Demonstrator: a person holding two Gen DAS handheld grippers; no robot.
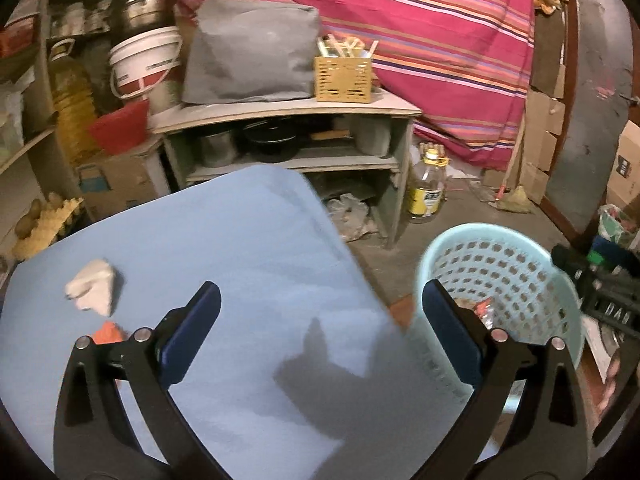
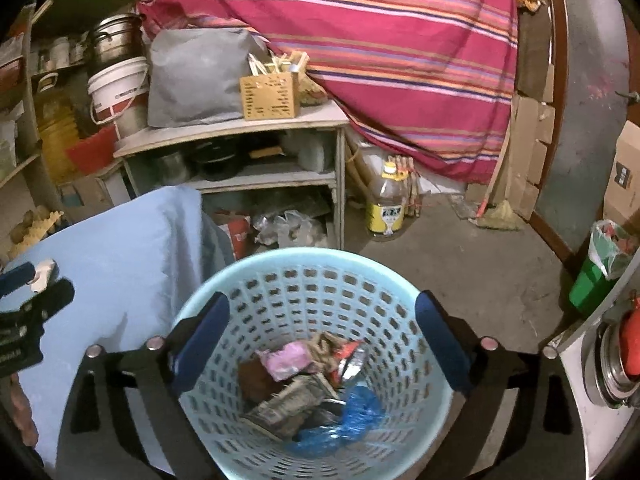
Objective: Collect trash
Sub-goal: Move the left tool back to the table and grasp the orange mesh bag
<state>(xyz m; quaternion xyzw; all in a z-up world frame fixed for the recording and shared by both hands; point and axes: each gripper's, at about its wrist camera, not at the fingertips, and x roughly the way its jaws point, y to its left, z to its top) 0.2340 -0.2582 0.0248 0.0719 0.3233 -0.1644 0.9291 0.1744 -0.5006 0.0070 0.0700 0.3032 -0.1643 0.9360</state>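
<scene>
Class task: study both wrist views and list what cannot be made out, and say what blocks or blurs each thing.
- Orange scrap on the blue cloth, left wrist view: mostly hidden behind the left tool.
- Basket contents, left wrist view: mostly hidden by the tool's finger.
- Bottle label, right wrist view: too small to read.
- White scrap, right wrist view: partly hidden by the left tool.
- Lower shelf contents: dark, blurred.

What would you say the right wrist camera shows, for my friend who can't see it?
The open right gripper hangs over a pale blue basket holding trash: a pink wrapper, crumpled paper and a blue plastic bag. A table under a blue cloth stands on the left, with cluttered shelves behind.
</scene>
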